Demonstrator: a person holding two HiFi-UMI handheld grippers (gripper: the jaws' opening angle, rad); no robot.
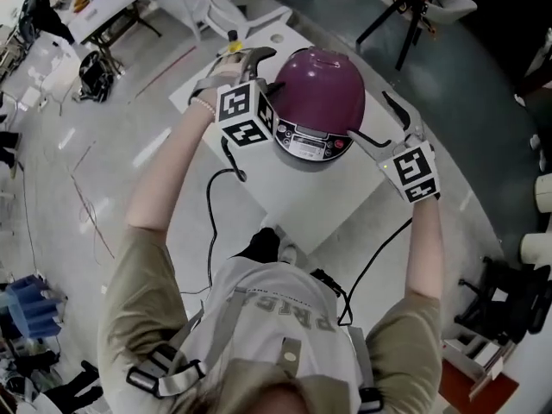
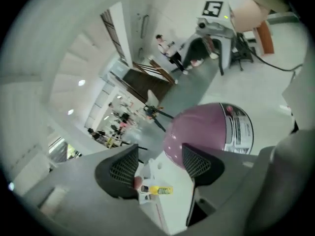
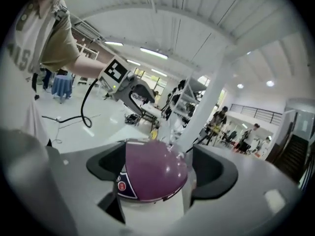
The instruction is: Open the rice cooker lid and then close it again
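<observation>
A purple, dome-lidded rice cooker (image 1: 319, 93) stands on a small white table (image 1: 293, 197), its lid down and its control panel (image 1: 309, 145) facing me. My left gripper (image 1: 250, 59) hovers at the cooker's left side, open with nothing between its pads. In the left gripper view the cooker (image 2: 206, 132) lies just beyond the right pad of the left gripper (image 2: 160, 167). My right gripper (image 1: 373, 119) hangs at the cooker's right side, also open. In the right gripper view the cooker (image 3: 150, 171) shows between and beyond the spread jaws of the right gripper (image 3: 157, 168).
A small yellow bottle (image 1: 233, 41) lies at the table's far left corner, seen again as the bottle (image 2: 158, 190) below the left jaws. A black cable (image 1: 211, 222) runs off the table's near left edge. A tripod stand (image 1: 405, 7) stands behind the table.
</observation>
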